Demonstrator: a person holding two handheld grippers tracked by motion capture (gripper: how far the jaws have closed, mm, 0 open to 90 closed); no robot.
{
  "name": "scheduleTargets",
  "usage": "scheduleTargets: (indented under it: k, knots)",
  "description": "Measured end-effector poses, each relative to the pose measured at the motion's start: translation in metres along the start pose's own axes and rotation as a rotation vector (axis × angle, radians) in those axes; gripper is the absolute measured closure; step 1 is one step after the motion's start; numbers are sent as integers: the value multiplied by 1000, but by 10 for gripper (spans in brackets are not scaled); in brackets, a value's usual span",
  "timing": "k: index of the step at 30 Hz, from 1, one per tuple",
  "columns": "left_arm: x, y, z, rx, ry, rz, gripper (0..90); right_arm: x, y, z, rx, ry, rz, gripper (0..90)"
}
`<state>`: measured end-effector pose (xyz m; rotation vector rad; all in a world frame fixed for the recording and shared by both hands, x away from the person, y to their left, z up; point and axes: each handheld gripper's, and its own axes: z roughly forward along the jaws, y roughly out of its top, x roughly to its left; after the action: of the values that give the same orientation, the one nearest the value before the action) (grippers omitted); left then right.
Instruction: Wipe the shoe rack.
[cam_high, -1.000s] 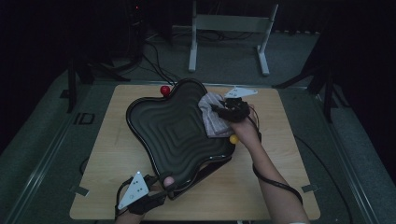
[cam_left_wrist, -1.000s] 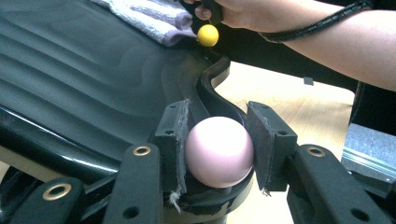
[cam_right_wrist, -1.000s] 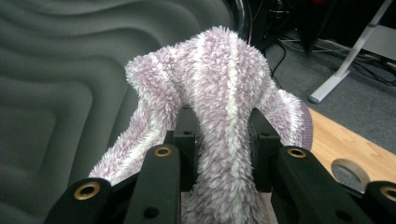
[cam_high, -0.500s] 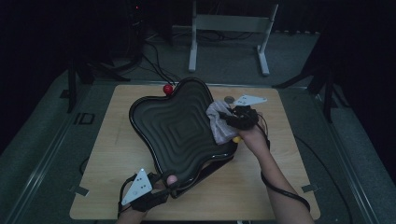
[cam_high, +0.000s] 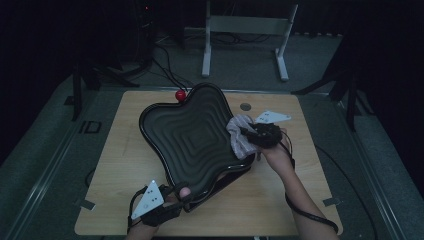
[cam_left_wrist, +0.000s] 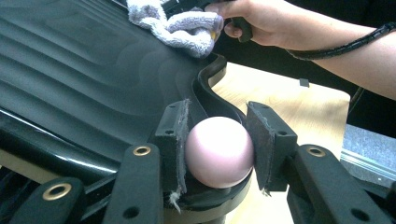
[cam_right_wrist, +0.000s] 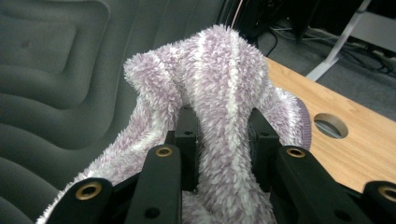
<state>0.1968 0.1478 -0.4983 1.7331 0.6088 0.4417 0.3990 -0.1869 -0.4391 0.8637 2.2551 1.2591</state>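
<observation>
My right fingers (cam_right_wrist: 180, 135) pinch a fluffy cloth (cam_right_wrist: 224, 93) tight, the right gripper (cam_high: 262, 135) pressing it onto the near-right rim of the black tray (cam_high: 195, 135). My left gripper (cam_left_wrist: 217, 154) is clamped on a pink ball (cam_left_wrist: 218, 151) at the tray's near corner, pads against both sides, holding the tray steady. To wipe well, I judge I should keep the cloth flat against the ridges, sweep along the grooves, and hold the left grip firm so the tray cannot slide on the table (cam_high: 280, 200).
</observation>
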Motion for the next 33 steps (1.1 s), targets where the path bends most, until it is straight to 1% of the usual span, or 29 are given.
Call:
scheduleTargets:
  k: [1,2,3,4,5,7,10,14,16,19,22,24,26,27,30,33]
  knots:
    - [0,0,0,0,0,0,604,-1,1,0,1,4,13,714]
    - [0,0,0,0,0,0,604,-1,1,0,1,4,13,714]
    - [0,0,0,-1,-3,1,604,-2,2,0,1,12,29,713]
    - [1,0,0,-1,-4,2,604,-3,5,0,-3,18,35,714]
    - [1,0,0,-2,-5,2,604,-2,7,-1,-12,19,29,714]
    - [1,-1,0,-3,-8,2,604,0,13,0,-13,18,11,715]
    - [1,-1,0,-5,-9,0,603,3,27,2,-30,24,-4,715]
    - [1,-1,0,-3,-9,1,603,6,51,6,-61,22,-22,715]
    - [1,0,0,-3,-10,0,604,7,64,10,-68,30,-29,715]
    - [1,0,0,-3,-10,-2,603,11,83,18,-76,38,-46,715]
    - [1,0,0,2,-8,0,604,13,101,28,-84,45,-49,715]
    - [1,0,0,0,-7,-1,603,15,111,34,-94,62,-40,714]
    - [1,0,0,-3,-10,-2,603,18,122,42,-90,61,-53,714]
    - [2,-1,0,-3,-11,-1,604,18,125,45,-89,61,-57,714]
    - [2,-1,0,-5,-12,0,604,18,133,57,-84,71,-41,713]
    - [2,-1,0,-4,-15,1,604,20,136,67,-70,71,-43,710]
